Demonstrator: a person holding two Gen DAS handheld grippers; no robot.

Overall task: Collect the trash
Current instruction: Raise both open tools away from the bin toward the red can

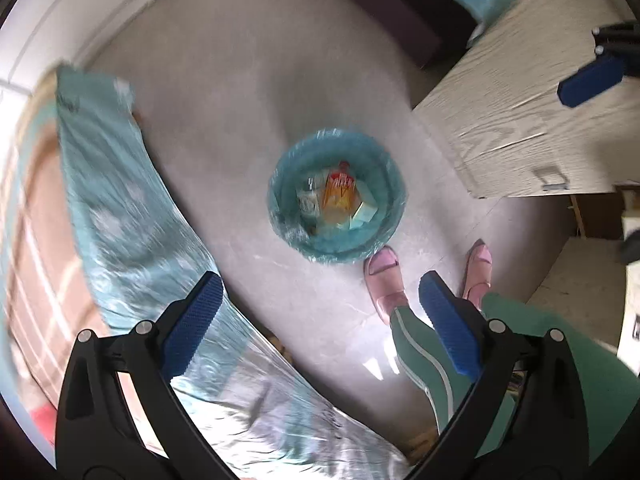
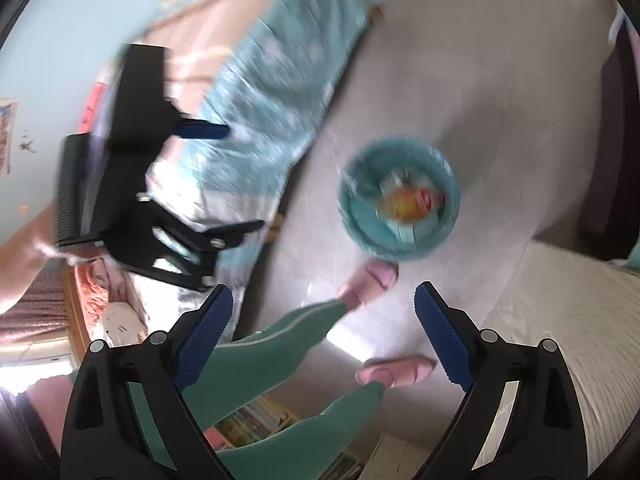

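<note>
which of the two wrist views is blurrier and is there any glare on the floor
Right wrist view: blurrier, the trash bin and bedspread smeared by motion, bright glare on the floor by the feet. Left wrist view: bin fairly sharp, bedspread streaked at the edge, a small glare patch on the floor.

black gripper frames with silver screws carry ribbed blue pads [image 1: 192,326]; green trousers [image 1: 424,344] have a pale side stripe, and the slippers [image 1: 386,280] are pink.

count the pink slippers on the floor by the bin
2. One pink slipper sits right beside the round teal-lined trash bin; the other pink slipper is farther to its right, nearer the pale wooden table. None seem hidden.
</note>
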